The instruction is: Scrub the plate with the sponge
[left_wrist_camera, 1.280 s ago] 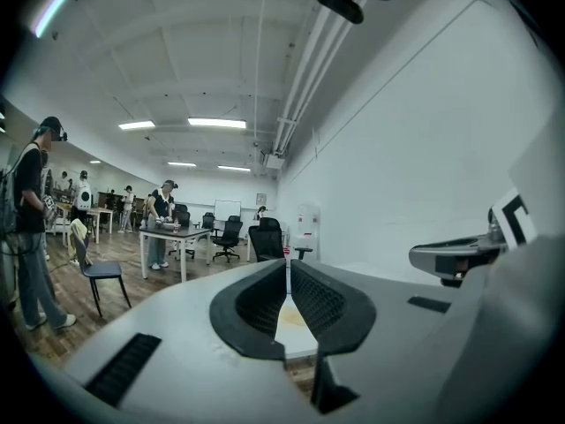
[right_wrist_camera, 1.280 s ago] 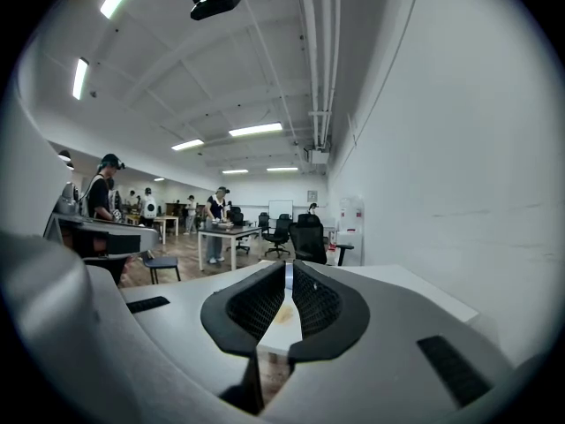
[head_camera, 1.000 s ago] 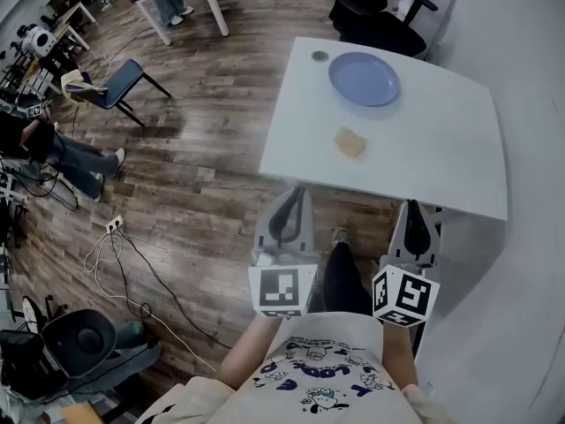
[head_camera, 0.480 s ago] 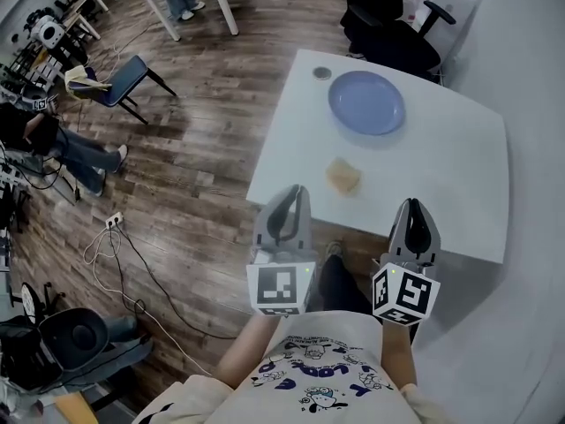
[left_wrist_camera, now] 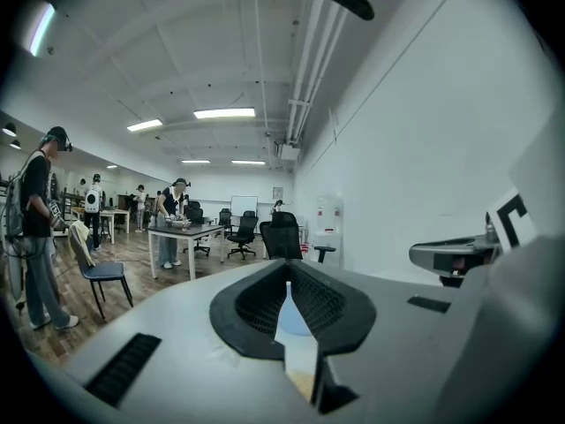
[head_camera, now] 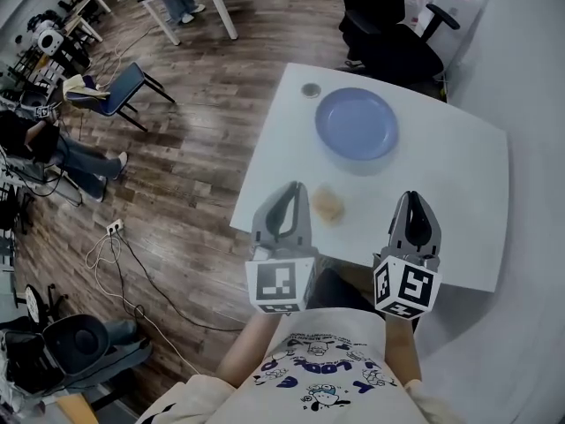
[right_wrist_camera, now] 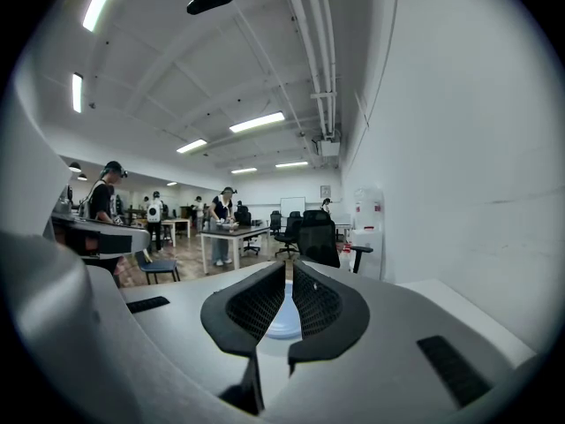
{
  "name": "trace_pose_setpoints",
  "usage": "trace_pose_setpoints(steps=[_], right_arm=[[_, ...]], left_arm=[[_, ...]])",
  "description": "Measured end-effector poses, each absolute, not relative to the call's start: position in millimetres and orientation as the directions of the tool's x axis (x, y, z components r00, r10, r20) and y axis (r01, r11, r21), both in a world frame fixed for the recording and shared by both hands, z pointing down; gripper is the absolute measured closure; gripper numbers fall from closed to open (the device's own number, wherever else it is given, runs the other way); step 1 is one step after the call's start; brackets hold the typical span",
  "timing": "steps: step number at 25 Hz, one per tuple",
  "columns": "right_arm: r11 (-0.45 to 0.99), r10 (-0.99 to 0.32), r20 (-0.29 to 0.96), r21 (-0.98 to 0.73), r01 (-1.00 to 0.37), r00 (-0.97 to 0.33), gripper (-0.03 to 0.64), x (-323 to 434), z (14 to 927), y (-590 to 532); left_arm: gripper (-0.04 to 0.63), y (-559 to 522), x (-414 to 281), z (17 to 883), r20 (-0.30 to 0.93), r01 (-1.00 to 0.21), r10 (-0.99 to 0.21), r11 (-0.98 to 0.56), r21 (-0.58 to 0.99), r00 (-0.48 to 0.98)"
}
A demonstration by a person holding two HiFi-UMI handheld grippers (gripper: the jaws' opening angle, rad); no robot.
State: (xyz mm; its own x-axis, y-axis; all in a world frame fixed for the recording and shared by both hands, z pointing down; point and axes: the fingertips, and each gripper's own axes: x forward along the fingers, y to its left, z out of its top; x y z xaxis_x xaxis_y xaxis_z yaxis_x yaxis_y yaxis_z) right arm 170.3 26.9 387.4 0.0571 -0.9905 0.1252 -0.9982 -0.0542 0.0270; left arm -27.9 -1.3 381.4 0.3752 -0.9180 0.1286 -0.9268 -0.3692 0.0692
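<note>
A blue plate (head_camera: 357,124) lies at the far side of the white table (head_camera: 450,193). A tan sponge (head_camera: 328,204) rests near the table's front edge. My left gripper (head_camera: 292,186) is shut and empty, its tip just left of the sponge and over the table's edge. My right gripper (head_camera: 411,197) is also shut and empty, over the front edge to the sponge's right. In the left gripper view (left_wrist_camera: 287,283) the plate (left_wrist_camera: 292,322) and the sponge (left_wrist_camera: 305,380) show below the closed jaws. The right gripper view (right_wrist_camera: 289,268) shows the plate (right_wrist_camera: 284,321) straight ahead.
A small round object (head_camera: 310,89) sits at the table's far left corner. A black office chair (head_camera: 388,38) stands beyond the table and a white wall runs along the right. On the wooden floor to the left are a blue chair (head_camera: 115,82) and cables (head_camera: 132,272).
Both grippers have moved forward toward the table, from over the floor to its front edge. The sponge and plate now appear nearer. Both stay shut.
</note>
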Motion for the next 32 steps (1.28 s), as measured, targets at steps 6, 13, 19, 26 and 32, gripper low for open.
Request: trace_pose_setpoints(steps=[6,13,19,26,32], right_arm=[[-0.047,-0.988,0.148,0.019,-0.999,0.050,0.580,193,392,2],[-0.043,-0.978,0.207,-0.020,-0.999,0.038,0.580,205,413,-14],[-0.029,-0.966,0.257,-0.035,-0.999,0.019,0.580,200,434,-20],[-0.032,-0.952,0.305,-0.034,-0.999,0.020,0.580,201,451,-20],[-0.016,-0.939,0.344,-0.021,-1.000,0.008,0.580,190,459,-34]], left_arm=[[0.572,-25,-7,390,0.155,-0.931,-0.918,-0.356,0.078,0.364],[0.572,-40,14,402,0.217,-0.928,-0.902,-0.362,0.090,0.373],[0.572,-45,9,425,0.280,-0.932,-0.889,-0.345,0.112,0.363],[0.572,-39,20,451,0.354,-0.920,-0.850,-0.365,0.140,0.391],[0.572,-40,27,463,0.400,-0.903,-0.810,-0.374,0.212,0.429]])
